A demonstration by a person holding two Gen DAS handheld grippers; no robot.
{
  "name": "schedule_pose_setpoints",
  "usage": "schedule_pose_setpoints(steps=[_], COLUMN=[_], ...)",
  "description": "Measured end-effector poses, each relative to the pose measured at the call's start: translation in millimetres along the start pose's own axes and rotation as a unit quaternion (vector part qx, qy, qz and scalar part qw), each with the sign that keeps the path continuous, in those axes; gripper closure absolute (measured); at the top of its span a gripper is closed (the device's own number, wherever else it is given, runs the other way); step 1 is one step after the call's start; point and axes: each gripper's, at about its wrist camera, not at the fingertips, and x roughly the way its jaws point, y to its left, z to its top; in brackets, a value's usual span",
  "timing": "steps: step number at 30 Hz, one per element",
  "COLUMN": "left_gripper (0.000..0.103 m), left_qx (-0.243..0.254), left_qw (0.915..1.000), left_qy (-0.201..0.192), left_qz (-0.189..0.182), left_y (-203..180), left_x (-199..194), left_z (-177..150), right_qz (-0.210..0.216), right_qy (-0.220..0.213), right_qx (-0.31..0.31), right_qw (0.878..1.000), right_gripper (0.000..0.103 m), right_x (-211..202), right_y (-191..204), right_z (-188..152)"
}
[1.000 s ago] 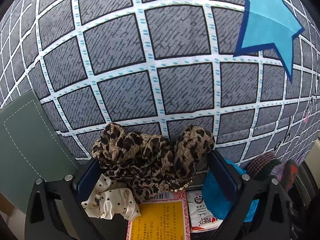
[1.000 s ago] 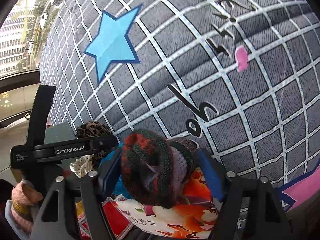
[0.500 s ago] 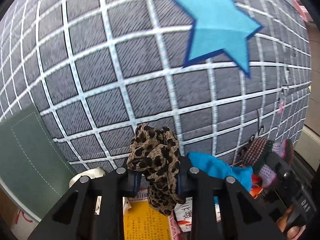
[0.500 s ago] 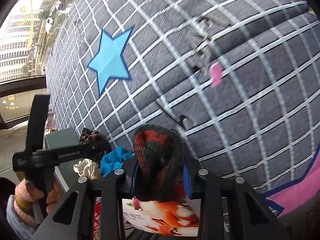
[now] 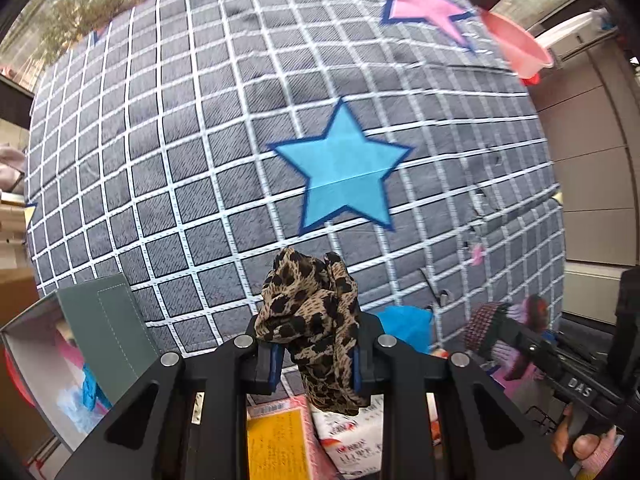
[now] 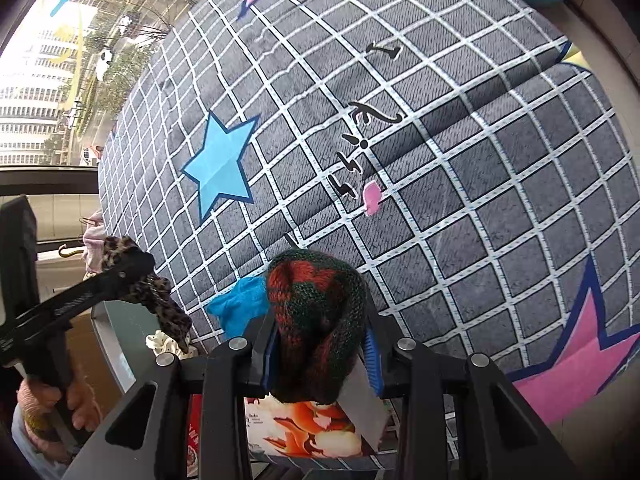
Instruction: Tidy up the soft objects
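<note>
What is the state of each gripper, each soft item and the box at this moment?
left gripper: shut on the leopard scrunchie.
leopard scrunchie: clamped, lifted off the mat.
right gripper: shut on the knitted item.
knitted item: clamped, red and green.
blue cloth: lying loose on the mat.
grey box: open, lid up.

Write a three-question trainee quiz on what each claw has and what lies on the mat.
1. True or false: the left claw is shut on a leopard-print scarf.
2. What does the right claw grip? A. white dotted cloth B. red-and-green knit C. blue cloth
3. Fill in: the star nearest the scarf in the left wrist view is ____.

Key: 1 true; 2 B, the knit; 3 blue.
</note>
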Motion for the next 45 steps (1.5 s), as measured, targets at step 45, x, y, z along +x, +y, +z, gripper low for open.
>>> schedule_pose_setpoints(steps=[45], left_gripper=[0.075], left_qx=[0.127], left_qw=[0.9837], left_qy=[-0.029], left_qz=[-0.124], left_y=[-22.4], left_x=[-64.8], left_z=[-274.0], right_qz=[-0.060], right_qy=[0.019], right_qx=[-0.075], right_qw=[0.995], right_gripper=[0.067], right_x=[-25.8], right_y=[47.9], right_z=[-178.4])
